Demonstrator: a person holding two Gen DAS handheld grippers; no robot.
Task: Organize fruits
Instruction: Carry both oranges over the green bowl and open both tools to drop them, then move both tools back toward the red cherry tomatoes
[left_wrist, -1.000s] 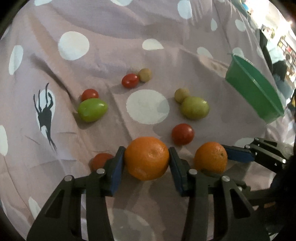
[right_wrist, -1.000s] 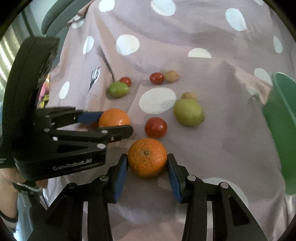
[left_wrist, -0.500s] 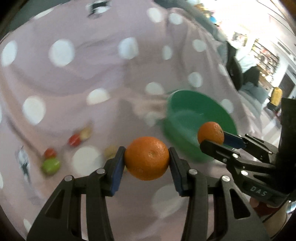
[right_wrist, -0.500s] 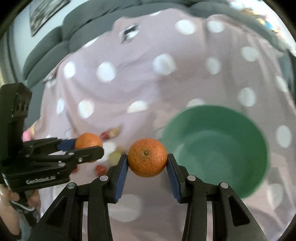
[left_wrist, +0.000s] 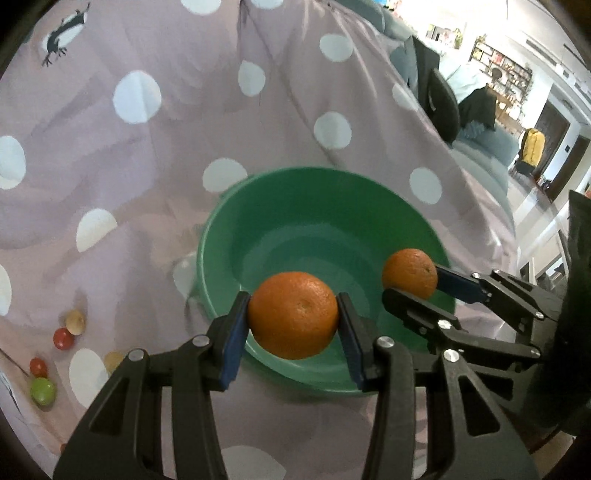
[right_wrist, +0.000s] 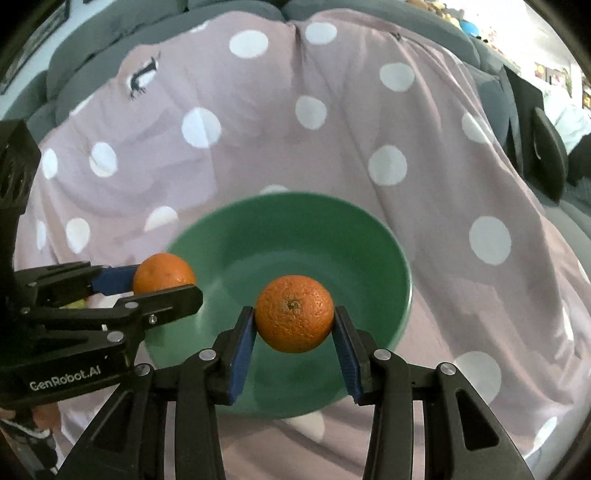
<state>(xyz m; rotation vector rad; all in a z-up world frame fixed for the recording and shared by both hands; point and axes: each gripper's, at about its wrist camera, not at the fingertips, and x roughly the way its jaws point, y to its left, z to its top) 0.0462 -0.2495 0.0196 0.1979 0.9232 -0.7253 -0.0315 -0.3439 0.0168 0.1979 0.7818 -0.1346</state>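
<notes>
Both grippers lifted off the spotted cloth (left_wrist: 140, 192) and swung across to the green bowl (left_wrist: 221, 236). The left gripper (left_wrist: 293, 317) carried its orange (left_wrist: 293, 314) over the bowl's near rim, and the right gripper (right_wrist: 293, 317) brought its orange (right_wrist: 294, 314) over the bowl's middle. The small fruits (left_wrist: 55, 350) fell away to the lower left edge.

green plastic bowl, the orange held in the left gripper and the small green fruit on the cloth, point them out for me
green plastic bowl (left_wrist: 295, 177), left wrist view, far rim
orange held in the left gripper (left_wrist: 293, 314), left wrist view, middle of its peel
small green fruit (left_wrist: 42, 391), left wrist view, its top, lower left on the cloth
</notes>
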